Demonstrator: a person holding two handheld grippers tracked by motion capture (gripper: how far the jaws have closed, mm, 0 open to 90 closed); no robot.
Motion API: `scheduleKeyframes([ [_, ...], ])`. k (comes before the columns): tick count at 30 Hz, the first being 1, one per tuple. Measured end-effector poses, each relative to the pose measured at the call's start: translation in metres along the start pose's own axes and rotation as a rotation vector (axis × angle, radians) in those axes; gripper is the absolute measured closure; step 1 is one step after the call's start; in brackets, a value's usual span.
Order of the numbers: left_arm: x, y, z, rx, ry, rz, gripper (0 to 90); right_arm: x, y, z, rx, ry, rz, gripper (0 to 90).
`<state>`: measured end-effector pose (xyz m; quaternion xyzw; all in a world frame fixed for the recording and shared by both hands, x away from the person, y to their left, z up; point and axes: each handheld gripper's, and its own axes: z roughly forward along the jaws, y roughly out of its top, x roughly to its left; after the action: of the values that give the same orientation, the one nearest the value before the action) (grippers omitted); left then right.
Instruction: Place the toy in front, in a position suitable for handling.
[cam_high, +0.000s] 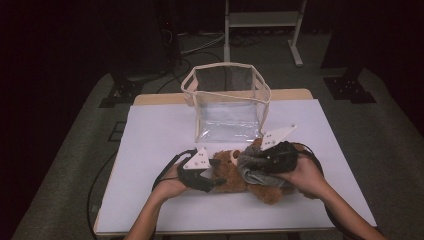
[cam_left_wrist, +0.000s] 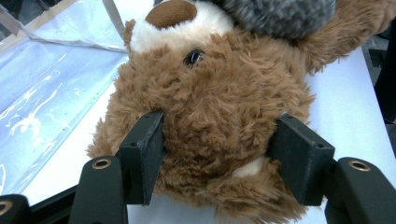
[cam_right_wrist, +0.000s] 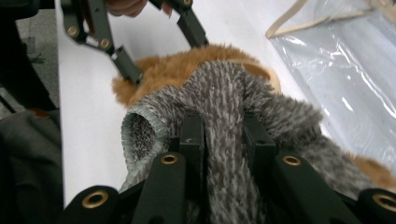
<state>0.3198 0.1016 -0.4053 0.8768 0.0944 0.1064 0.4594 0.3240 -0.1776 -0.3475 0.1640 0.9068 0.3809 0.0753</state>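
In the high view the brown teddy bear (cam_high: 240, 172) lies on the white table (cam_high: 150, 145), near the front edge and a little right of centre, with a grey knitted garment (cam_high: 252, 167) over its middle. The hands and grippers cover much of it there, so the bear's legs and the far end of the garment are hard to make out, and the jaws of both tools are hidden under their grey plates and the person's fingers.

The left gripper (cam_left_wrist: 217, 149) comes in from the bear's left. The left gripper view shows what the high view hides: its two black jaws press into the fur on either side of the bear's head, holding it, with the dark eye and the brown-and-cream muzzle just beyond. The bear's body is cut off at the top of that view, where only an edge of the grey garment (cam_left_wrist: 280, 16) shows.

The right gripper (cam_right_wrist: 224, 140) sits over the bear's right part, the right hand (cam_high: 305, 175) wrapped around it. The right gripper view shows its jaws set narrow and pinching a ridge of the garment (cam_right_wrist: 224, 93); the ribbed opening of a sleeve or hem curls open at the left. Farther off in that view the left gripper's jaws flank the bear's fur.

Behind the bear, toward the far side of the table, stands a clear plastic bag (cam_high: 227, 100) with cream trim, open at the top. Its near wall shows as a glossy sheet in both gripper views.
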Motion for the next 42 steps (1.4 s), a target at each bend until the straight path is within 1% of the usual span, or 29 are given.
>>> scheduleKeyframes([
  [2, 0.000, 0.000, 0.000, 0.001, -0.003, 0.000, 37.4, 0.000, -0.003, -0.002, 0.005, -0.002, 0.002, 73.1],
  [3, 0.001, 0.000, -0.003, 0.002, -0.010, 0.005, 37.4, -0.002, -0.011, -0.009, -0.005, 0.004, 0.021, 73.1],
  [5, 0.000, 0.001, -0.004, 0.003, -0.006, 0.002, 37.1, 0.001, -0.014, -0.013, -0.010, -0.003, 0.034, 73.1],
  [6, 0.000, 0.000, -0.005, 0.007, -0.005, 0.004, 36.7, 0.002, -0.015, -0.015, -0.018, -0.008, 0.029, 73.0],
  [9, 0.000, 0.000, -0.005, 0.013, -0.007, 0.008, 36.5, 0.006, -0.012, -0.016, -0.017, -0.012, 0.008, 73.1],
  [12, 0.000, 0.000, -0.004, 0.014, -0.011, 0.005, 36.4, 0.007, -0.005, -0.013, -0.030, -0.007, -0.010, 73.1],
  [14, -0.001, -0.001, -0.004, 0.019, -0.011, 0.002, 35.9, 0.005, 0.004, -0.006, -0.056, 0.012, 0.002, 73.1],
  [15, -0.001, -0.001, -0.004, 0.019, -0.011, 0.002, 35.6, 0.005, 0.004, -0.006, -0.056, 0.012, 0.002, 73.1],
  [16, -0.001, -0.002, -0.005, 0.024, -0.011, 0.002, 35.3, 0.003, 0.011, 0.003, -0.064, 0.029, -0.005, 73.2],
  [17, -0.001, -0.002, -0.005, 0.024, -0.011, 0.002, 34.9, 0.003, 0.011, 0.003, -0.064, 0.029, -0.005, 73.2],
  [18, -0.001, -0.004, -0.005, 0.033, -0.009, -0.003, 34.2, 0.002, 0.014, 0.009, -0.063, 0.043, -0.001, 73.2],
  [19, -0.001, -0.004, -0.005, 0.033, -0.009, -0.003, 33.8, 0.002, 0.014, 0.009, -0.063, 0.043, -0.001, 73.2],
  [21, 0.000, -0.006, -0.006, 0.027, -0.016, -0.017, 33.4, -0.003, 0.012, 0.011, -0.072, 0.046, 0.014, 73.2],
  [23, 0.001, -0.006, -0.007, 0.027, -0.018, -0.019, 33.4, -0.008, 0.008, 0.008, -0.067, 0.031, 0.033, 73.2],
  [24, 0.001, -0.006, -0.009, 0.027, -0.018, -0.012, 33.4, -0.010, 0.005, 0.007, -0.065, 0.026, 0.048, 73.2],
  [25, 0.001, -0.006, -0.009, 0.027, -0.018, -0.012, 33.3, -0.011, 0.003, 0.006, -0.064, 0.025, 0.057, 73.2],
  [28, 0.001, -0.005, -0.010, 0.028, -0.014, -0.006, 33.3, -0.009, 0.002, 0.005, -0.072, 0.029, 0.060, 73.2],
  [29, 0.000, -0.005, -0.009, 0.032, -0.016, -0.009, 33.2, -0.004, 0.006, 0.005, -0.067, 0.024, 0.034, 73.2],
  [30, 0.000, -0.005, -0.009, 0.032, -0.016, -0.009, 32.6, -0.004, 0.006, 0.005, -0.067, 0.024, 0.034, 73.2],
  [31, 0.000, -0.005, -0.009, 0.036, -0.019, -0.008, 32.4, 0.001, 0.013, 0.006, -0.079, 0.031, 0.010, 73.1],
  [32, 0.000, -0.006, -0.009, 0.039, -0.021, -0.004, 32.4, 0.003, 0.016, 0.007, -0.079, 0.032, 0.003, 73.1],
  [34, 0.001, -0.006, -0.011, 0.040, -0.020, -0.002, 32.3, 0.005, 0.022, 0.011, -0.085, 0.039, -0.014, 73.1],
  [35, 0.002, -0.007, -0.012, 0.040, -0.019, -0.004, 32.3, 0.005, 0.025, 0.013, -0.085, 0.044, -0.014, 73.1],
  [36, 0.003, -0.008, -0.015, 0.036, -0.011, -0.011, 32.2, 0.004, 0.026, 0.015, -0.084, 0.044, -0.020, 73.1],
  [37, 0.004, -0.008, -0.019, 0.036, -0.004, -0.010, 31.9, 0.003, 0.028, 0.017, -0.079, 0.039, -0.028, 73.1],
  [39, 0.006, -0.009, -0.025, 0.028, 0.010, -0.018, 31.6, 0.000, 0.027, 0.017, -0.077, 0.038, -0.018, 73.1],
  [42, 0.007, -0.009, -0.032, 0.015, 0.020, -0.025, 31.1, -0.004, 0.020, 0.013, -0.071, 0.036, -0.002, 73.1],
])
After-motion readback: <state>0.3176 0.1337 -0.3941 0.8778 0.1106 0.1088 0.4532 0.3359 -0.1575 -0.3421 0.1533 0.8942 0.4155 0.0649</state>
